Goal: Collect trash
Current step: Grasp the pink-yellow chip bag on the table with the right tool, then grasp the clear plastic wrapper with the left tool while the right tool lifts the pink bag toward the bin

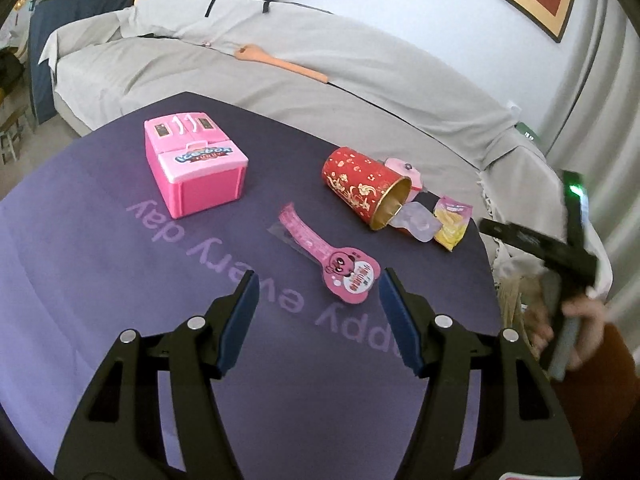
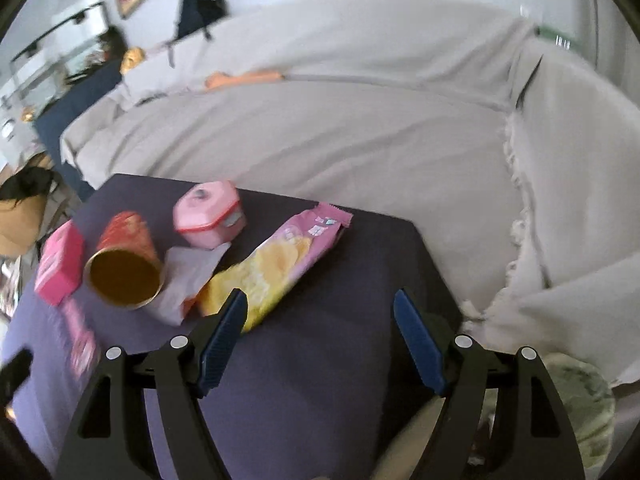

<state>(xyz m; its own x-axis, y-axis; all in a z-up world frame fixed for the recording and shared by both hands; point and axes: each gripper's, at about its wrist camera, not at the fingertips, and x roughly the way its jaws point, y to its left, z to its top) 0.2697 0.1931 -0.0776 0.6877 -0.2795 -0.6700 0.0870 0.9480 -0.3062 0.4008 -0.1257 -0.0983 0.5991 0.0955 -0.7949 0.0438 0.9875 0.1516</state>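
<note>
A pink guitar-shaped wrapper (image 1: 332,256) lies flat on the purple table (image 1: 120,264), just ahead of my open, empty left gripper (image 1: 318,312). A red and gold paper cup (image 1: 366,188) lies on its side further right, with a clear crumpled wrapper (image 1: 416,222) and a yellow and pink snack bag (image 1: 452,222) by its mouth. In the right wrist view the snack bag (image 2: 276,264) lies just ahead of my open, empty right gripper (image 2: 320,332), near its left finger. The cup (image 2: 126,264) and clear wrapper (image 2: 188,276) lie to its left.
A pink toy fridge box (image 1: 196,166) stands at the table's far left. A small pink lidded box (image 2: 210,214) sits behind the cup. A grey covered sofa (image 1: 320,80) with an orange back scratcher (image 1: 280,62) runs behind the table. A bin with a patterned liner (image 2: 580,408) sits at lower right.
</note>
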